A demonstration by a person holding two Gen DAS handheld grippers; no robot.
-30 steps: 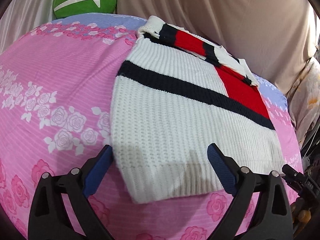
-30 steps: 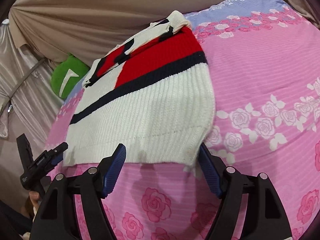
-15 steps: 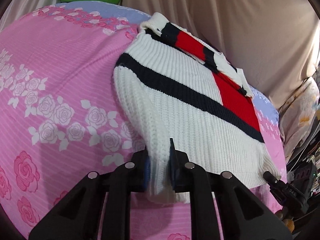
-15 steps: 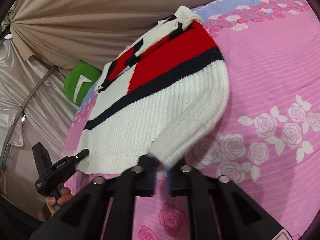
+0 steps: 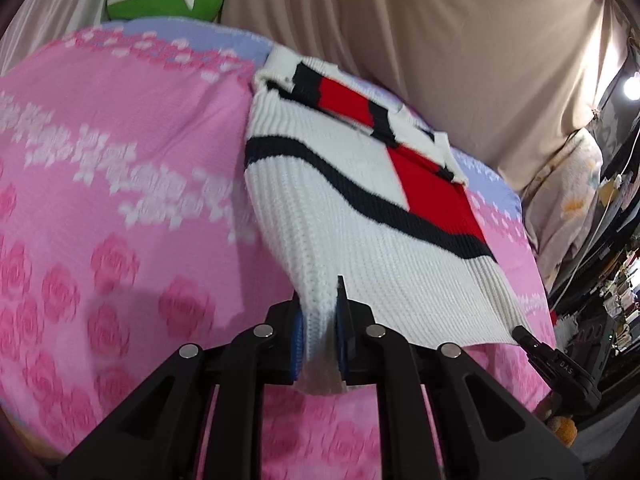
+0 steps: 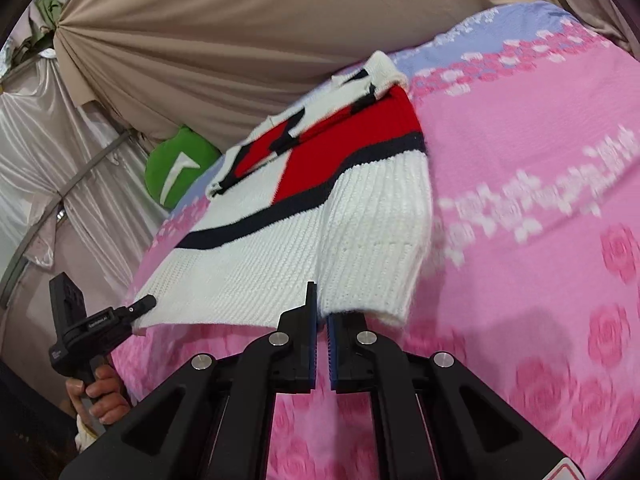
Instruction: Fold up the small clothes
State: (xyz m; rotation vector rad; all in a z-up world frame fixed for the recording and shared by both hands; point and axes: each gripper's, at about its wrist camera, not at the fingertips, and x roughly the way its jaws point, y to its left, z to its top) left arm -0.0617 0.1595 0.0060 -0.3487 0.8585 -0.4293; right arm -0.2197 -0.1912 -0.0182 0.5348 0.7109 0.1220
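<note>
Now I have both claws clenched on the sweater (image 5: pixel 360 216) hem: my left gripper (image 5: pixel 320 332) pinches one lower corner, my right gripper (image 6: pixel 322 320) the other, lifting them off the pink bedspread (image 5: pixel 100 200) beneath.

Faint white letters "DAS" on the black plastic gripper handle (image 5: pixel 560 364) at the lower right of the left wrist view. Small white print on the black handheld gripper (image 6: pixel 96 326) in the right wrist view, too blurred to read.
</note>
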